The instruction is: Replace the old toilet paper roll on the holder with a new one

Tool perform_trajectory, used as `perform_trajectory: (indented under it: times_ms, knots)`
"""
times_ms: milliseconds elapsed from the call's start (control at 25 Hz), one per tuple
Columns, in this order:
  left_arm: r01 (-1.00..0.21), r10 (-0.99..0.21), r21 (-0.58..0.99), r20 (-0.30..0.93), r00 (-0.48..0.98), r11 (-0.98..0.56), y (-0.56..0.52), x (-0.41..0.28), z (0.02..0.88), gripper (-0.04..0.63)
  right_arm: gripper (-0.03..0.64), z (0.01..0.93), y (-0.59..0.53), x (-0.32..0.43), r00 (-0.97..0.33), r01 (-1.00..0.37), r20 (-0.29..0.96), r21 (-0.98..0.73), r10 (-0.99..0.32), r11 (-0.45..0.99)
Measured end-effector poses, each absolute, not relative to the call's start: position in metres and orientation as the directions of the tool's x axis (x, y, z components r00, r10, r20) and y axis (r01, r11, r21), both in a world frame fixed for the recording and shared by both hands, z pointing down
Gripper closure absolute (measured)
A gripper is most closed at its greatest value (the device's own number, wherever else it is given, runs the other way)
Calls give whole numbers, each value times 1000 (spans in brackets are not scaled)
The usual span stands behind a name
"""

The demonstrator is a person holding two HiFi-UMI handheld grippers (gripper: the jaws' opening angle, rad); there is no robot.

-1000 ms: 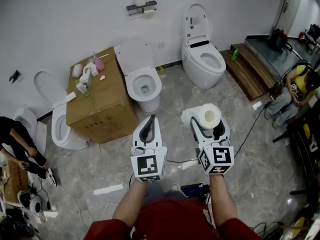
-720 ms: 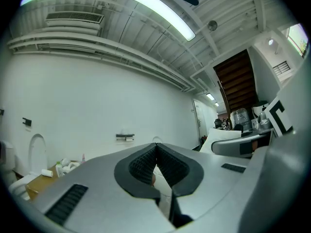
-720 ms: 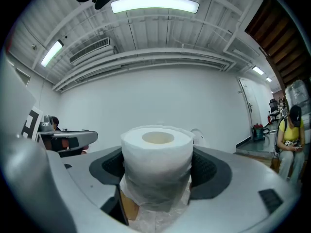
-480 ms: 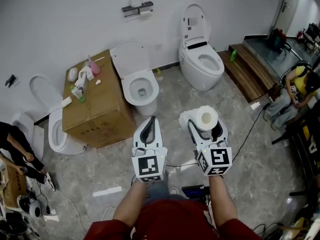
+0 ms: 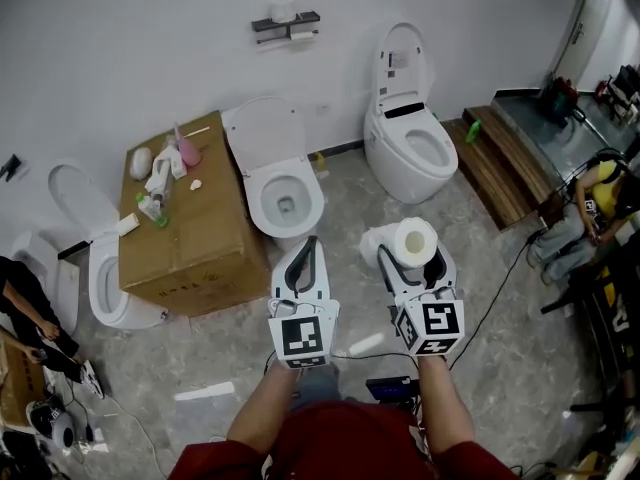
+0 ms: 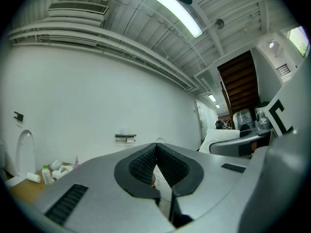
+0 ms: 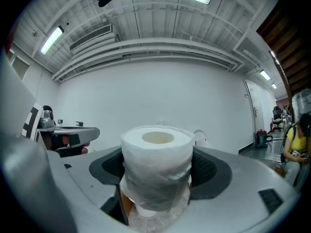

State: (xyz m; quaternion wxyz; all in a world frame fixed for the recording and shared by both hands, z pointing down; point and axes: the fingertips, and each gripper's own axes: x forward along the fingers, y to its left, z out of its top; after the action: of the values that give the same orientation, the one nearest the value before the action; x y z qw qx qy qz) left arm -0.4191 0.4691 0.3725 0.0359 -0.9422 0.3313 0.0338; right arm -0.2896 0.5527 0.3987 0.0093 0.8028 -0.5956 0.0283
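A new white toilet paper roll stands upright between the pads of my right gripper, which is shut on it. My left gripper is shut with nothing between its pads. Both are held level over the floor, pointing at the white wall. High on that wall hangs the dark paper holder, far ahead of both grippers, with a pale roll under its shelf.
Three toilets stand along the wall: one with its lid up straight ahead, a second to the right, a third at left. A cardboard box carries bottles. A wooden step lies right. People sit at both sides.
Both grippers and the camera have moved forward toward the wall; the toilets and the box sit lower and nearer in the head view. The roll stays gripped.
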Motion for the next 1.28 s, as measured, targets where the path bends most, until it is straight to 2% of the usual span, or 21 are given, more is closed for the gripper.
perform_trajectory:
  times_ms: [400,840,1280]
  knots:
    - [-641,-636,-37,-83,767,-767,348,-412,367,580,225,386,436,-280,286,-958,70,15,-956,-286]
    - [-654,-651,-44,-70,756,-755,290,-396,373,580,225,386,381,-264,290,-957,67,20,-955,-290]
    - [-676,-675,-81,-46,737,-733,219,-321,380,580,225,397,307,-185,282,-959,59,-19,-957,-284]
